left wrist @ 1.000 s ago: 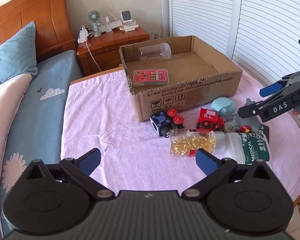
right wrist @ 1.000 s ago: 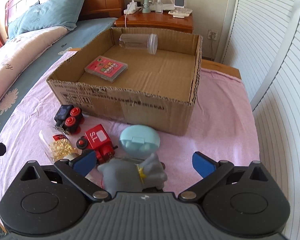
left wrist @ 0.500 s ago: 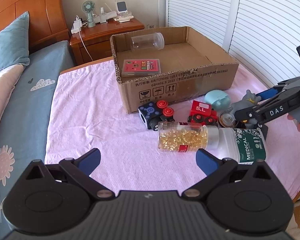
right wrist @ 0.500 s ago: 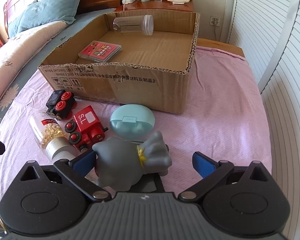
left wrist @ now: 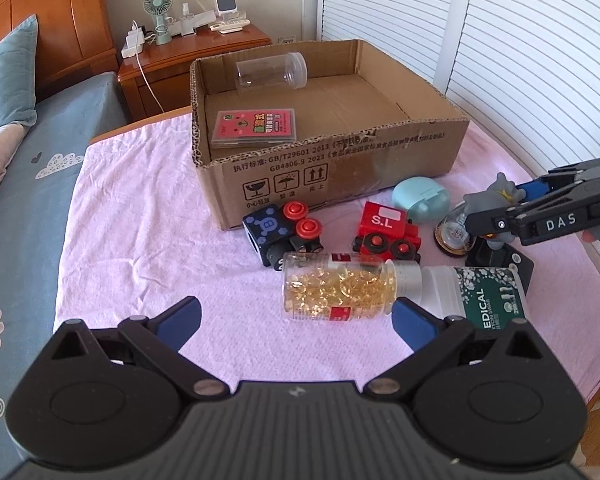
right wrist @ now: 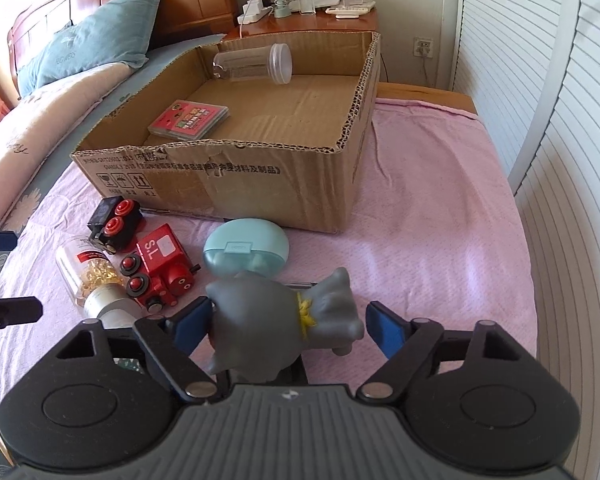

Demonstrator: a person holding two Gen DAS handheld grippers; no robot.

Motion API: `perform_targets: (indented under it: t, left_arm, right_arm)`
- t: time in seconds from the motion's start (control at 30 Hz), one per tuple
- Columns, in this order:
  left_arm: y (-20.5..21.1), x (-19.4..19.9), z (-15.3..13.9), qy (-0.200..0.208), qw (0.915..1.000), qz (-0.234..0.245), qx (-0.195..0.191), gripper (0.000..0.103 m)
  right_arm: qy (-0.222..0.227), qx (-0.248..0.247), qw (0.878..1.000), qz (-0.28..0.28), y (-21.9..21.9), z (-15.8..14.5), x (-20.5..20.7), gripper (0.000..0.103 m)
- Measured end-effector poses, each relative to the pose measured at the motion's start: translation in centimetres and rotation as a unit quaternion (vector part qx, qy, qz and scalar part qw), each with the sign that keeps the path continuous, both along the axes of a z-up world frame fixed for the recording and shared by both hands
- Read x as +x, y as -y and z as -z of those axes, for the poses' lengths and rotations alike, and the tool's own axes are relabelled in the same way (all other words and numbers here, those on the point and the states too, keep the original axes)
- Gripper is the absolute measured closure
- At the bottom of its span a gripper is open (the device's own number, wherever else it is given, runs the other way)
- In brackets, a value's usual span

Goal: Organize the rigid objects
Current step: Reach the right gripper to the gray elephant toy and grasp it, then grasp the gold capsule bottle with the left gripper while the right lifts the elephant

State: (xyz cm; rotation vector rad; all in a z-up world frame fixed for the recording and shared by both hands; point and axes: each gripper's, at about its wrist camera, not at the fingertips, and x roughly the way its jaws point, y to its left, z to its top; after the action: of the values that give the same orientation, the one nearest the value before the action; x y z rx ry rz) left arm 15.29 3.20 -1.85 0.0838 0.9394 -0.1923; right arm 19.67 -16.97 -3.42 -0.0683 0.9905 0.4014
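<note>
A grey toy figure (right wrist: 276, 320) stands on a black base on the pink cloth. My right gripper (right wrist: 288, 324) straddles it and its jaws are closing; the left pad touches the head, while the right pad stands a sliver off the body. My left gripper (left wrist: 296, 318) hangs open over a clear bottle of yellow capsules (left wrist: 336, 292) that lies on its side. Beside that bottle lie a white medical bottle (left wrist: 484, 300), a red toy train (left wrist: 384, 228), a black toy car (left wrist: 276, 232) and a teal case (left wrist: 420, 198). The cardboard box (left wrist: 340, 168) holds a clear jar (left wrist: 270, 74) and a red card case (left wrist: 256, 128).
A small round glass object (left wrist: 452, 234) sits by the figure's base. A bed with pillows (right wrist: 84, 48) runs along the left, and a wooden nightstand (left wrist: 204, 56) with a fan stands behind the box. Slatted white doors (right wrist: 540, 120) close off the right side.
My right gripper's jaws have narrowed around the grey figure, which now sits deeper between them. Both grippers have sunk closer to the objects on the cloth.
</note>
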Motion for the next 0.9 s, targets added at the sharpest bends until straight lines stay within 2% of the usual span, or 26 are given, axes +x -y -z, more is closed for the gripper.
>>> perform_targets:
  t: [0.27, 0.47, 0.67, 0.9]
  left_arm:
    - [0.8, 1.0, 0.6, -0.004, 1.0000, 0.006, -0.007, 0.002]
    - [1.8, 2.3, 1.6, -0.012, 0.9998, 0.013, -0.008, 0.002]
    - [2.7, 3.1, 2.4, -0.027, 0.9988, 0.029, -0.029, 0.001]
    - [3.2, 3.7, 3.5, -0.030, 0.9994, 0.018, -0.005, 0.001]
  right_arm:
    - [0.024, -0.023, 0.999, 0.024, 0.5, -0.5, -0.1, 0.025]
    - [0.023, -0.023, 0.998, 0.045, 1.7, -0.3, 0.7, 0.025]
    - [0.023, -0.019, 0.998, 0.046, 2.0, -0.1, 0.7, 0.025]
    - [0.030, -0.033, 0.997, 0.055, 1.8, 0.1, 1.0, 0.025]
